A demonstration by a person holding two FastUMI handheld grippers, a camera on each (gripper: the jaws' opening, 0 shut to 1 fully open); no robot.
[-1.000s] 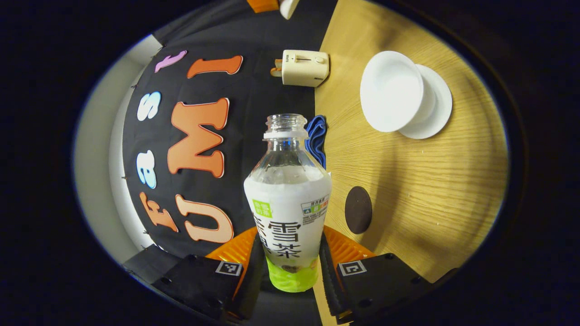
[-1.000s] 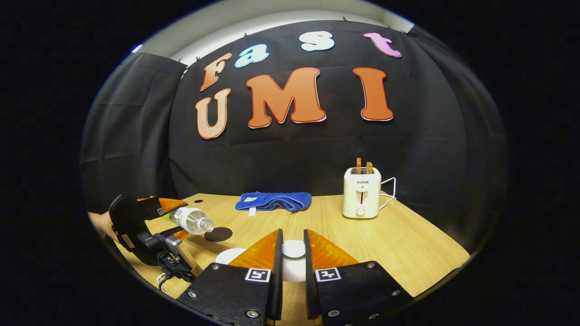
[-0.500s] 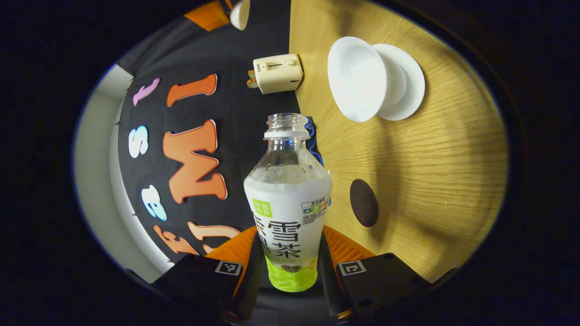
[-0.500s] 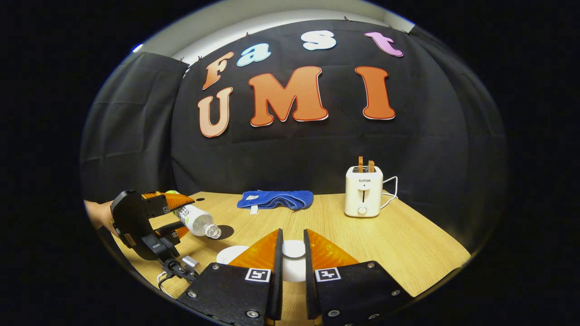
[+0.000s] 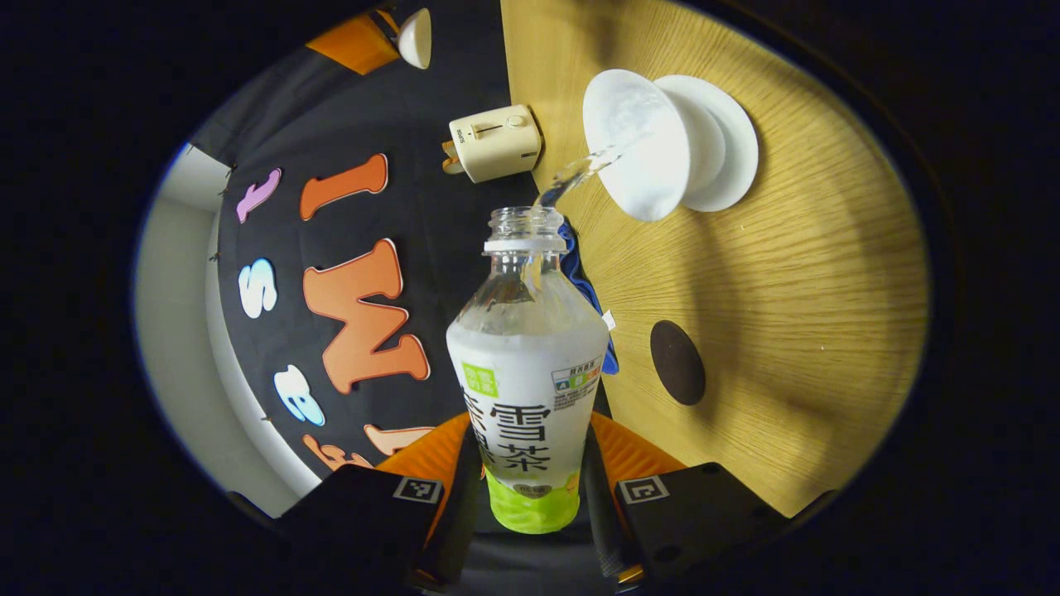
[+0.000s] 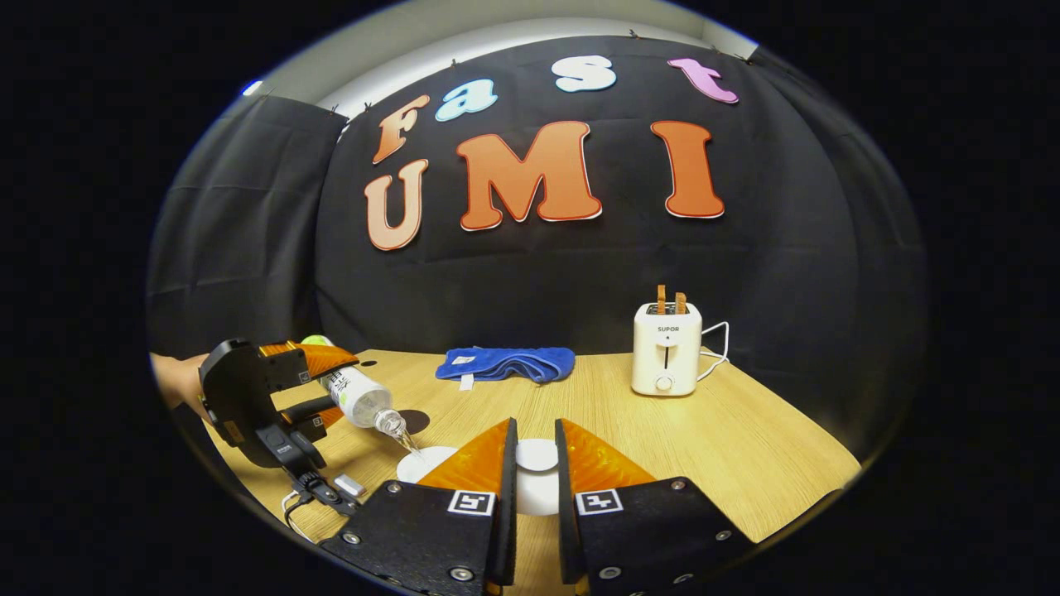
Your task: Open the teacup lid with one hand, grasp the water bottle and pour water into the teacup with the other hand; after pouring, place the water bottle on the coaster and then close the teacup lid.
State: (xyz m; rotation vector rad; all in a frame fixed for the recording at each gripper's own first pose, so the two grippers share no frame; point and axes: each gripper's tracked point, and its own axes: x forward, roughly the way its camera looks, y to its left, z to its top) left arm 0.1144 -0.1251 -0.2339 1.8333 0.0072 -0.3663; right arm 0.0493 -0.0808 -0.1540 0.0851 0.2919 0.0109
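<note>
The water bottle (image 5: pixel 527 364), clamped between the left gripper (image 5: pixel 530 480) fingers, is tilted, water streaming into the teacup (image 5: pixel 642 141) near the table (image 5: pixel 787 314) middle. The lid (image 6: pixel 537 455) is pinched by the right gripper (image 6: pixel 534 472).

bottle: the water bottle (image 5: pixel 527 364) sits between the left gripper (image 5: pixel 530 488) fingers, tipped mouth-down toward the teacup (image 5: pixel 642 145)
teacup: on its saucer (image 5: pixel 729 141) on the table (image 5: pixel 795 331), below the bottle's mouth
lid: the teacup lid (image 6: pixel 537 455) sits between the right gripper (image 6: pixel 535 472) fingers, above the table
coaster: the coaster (image 5: pixel 677 362) lies on the table, near the teacup, apart from it
toaster: the toaster (image 6: pixel 665 348) stands at the back right in the right gripper view
cloth: the towel (image 6: pixel 505 364) lies at the back, left of the toaster
</note>
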